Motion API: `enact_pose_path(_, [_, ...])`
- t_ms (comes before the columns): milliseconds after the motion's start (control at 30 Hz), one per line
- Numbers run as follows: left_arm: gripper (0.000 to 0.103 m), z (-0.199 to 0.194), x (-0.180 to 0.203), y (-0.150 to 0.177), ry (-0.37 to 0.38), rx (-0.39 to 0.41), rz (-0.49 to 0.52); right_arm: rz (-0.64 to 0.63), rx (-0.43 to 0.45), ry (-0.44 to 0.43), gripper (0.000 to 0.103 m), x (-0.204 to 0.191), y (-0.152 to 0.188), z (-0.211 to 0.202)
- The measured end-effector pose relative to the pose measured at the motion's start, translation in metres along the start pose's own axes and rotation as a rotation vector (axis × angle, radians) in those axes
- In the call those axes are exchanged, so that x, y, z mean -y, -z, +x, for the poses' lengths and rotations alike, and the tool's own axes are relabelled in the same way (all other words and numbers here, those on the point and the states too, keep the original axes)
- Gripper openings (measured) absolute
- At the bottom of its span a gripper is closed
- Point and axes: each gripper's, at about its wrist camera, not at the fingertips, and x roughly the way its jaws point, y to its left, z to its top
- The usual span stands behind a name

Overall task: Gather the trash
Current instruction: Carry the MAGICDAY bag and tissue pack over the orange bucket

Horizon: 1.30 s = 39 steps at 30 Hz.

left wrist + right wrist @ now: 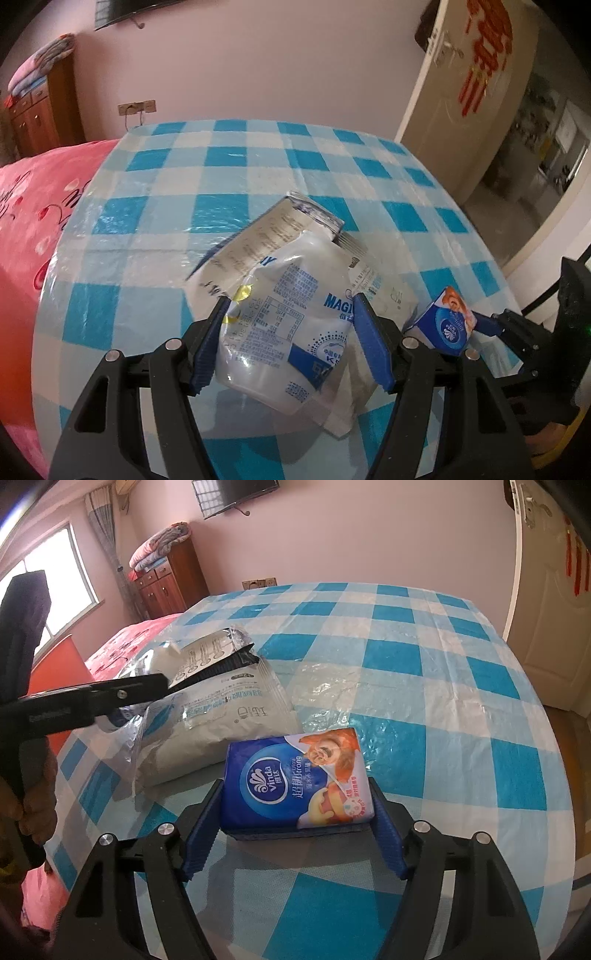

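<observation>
Daylight enters from the window (55, 576) at the left and the room is bright. The plastic tablecloth (406, 672) shows soft glare. Both fisheye pictures bend strongly at their dark corners.

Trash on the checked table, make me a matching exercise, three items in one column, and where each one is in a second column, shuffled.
Column one:
1. white milk pouch
2. blue tissue pack
3. large white bag

Column two:
A. between the right gripper's fingers
B. lying on the tablecloth, in no gripper
C. between the left gripper's fingers

Pairs: 1-C, 2-A, 3-B
</observation>
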Motion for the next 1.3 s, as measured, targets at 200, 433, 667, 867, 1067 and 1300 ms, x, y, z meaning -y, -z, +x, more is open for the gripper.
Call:
enact_pose_path(200, [0.067, -0.02, -0.016, 0.006, 0.011, 0.05, -0.065, 0.013, 0.002, 0.004, 0.073, 0.002, 0.002, -0.003])
enact_pose_path(433, [0.067, -0.048, -0.037, 0.013, -0.003, 0.1, -0.118, 0.034, 0.003, 0.011, 0.073, 0.003, 0.004, -0.009])
enact_pose_path(667, [0.067, -0.08, -0.066, 0.016, -0.066, 0.148, -0.168, 0.034, 0.022, 0.007, 0.073, -0.004, -0.006, -0.022])
enact_pose_path(867, [0.067, -0.108, -0.089, 0.017, -0.132, 0.186, -0.202, 0.028, 0.021, -0.02, 0.073, -0.021, -0.02, -0.027])
enact_pose_path(1067, [0.067, -0.134, -0.108, 0.016, -0.182, 0.224, -0.219, -0.001, 0.028, -0.056, 0.073, -0.044, -0.037, -0.033])
enact_pose_path(1300, [0.067, -0.161, -0.13, 0.013, -0.236, 0.27, -0.234, -0.06, 0.021, -0.129, 0.073, -0.086, -0.059, -0.03])
